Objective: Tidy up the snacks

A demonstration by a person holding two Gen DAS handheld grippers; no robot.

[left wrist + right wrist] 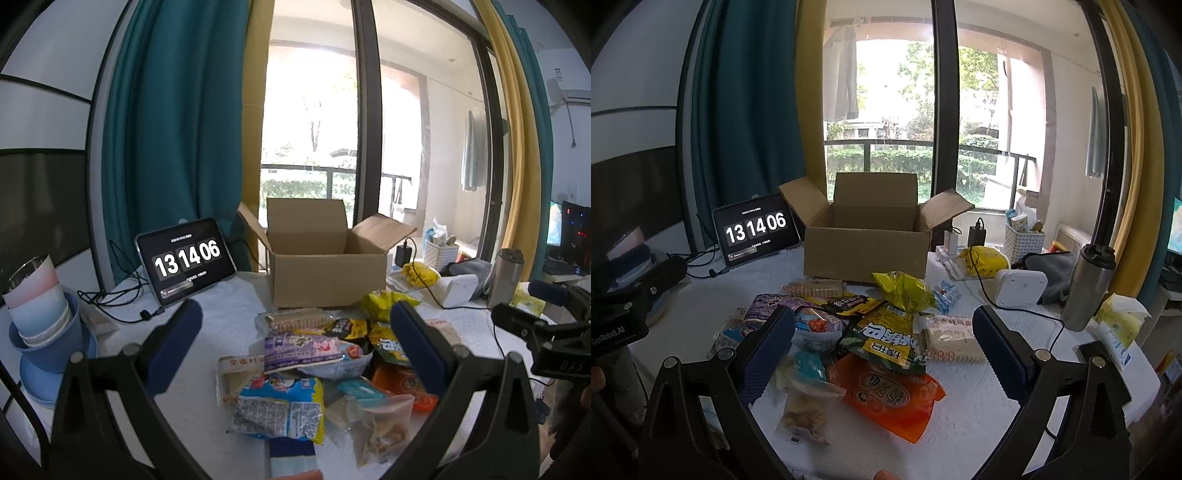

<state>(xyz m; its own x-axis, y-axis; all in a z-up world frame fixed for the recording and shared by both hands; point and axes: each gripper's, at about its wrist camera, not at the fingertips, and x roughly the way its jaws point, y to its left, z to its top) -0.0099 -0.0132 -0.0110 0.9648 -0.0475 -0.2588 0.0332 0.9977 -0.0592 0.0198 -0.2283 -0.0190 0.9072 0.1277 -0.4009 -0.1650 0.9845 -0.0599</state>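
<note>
Snacks in crinkly packets lie heaped on the white-covered table [979,413], none boxed yet, so the job looks to be at its start. Behind the heap stands the open brown cardboard box [866,254], flaps spread, its mouth facing up; no snack shows over its rim.

Both grippers hover over the near edge of the heap, pointing toward the box. The left gripper [295,347] has its blue-padded fingers spread wide and holds nothing; directly between and below them lies the blue-and-yellow foil packet [280,406], with the purple-and-white packet [303,350] just beyond it. The right gripper [882,354] is likewise spread and empty, and the flat orange pouch [894,398] lies just ahead of its fingers, partly under the green-and-yellow packet [886,339].

The orange pouch looks the likeliest first pick: it is nearest the right gripper, and its long axis runs slantwise from the near left toward the far right, so the gripper would probably need a turn of the wrist to close across its narrow width. The box then lies straight ahead, past the heap.

A propped black tablet clock [755,230] stands left of the box; a steel tumbler [1089,288] stands well off to the right.
</note>
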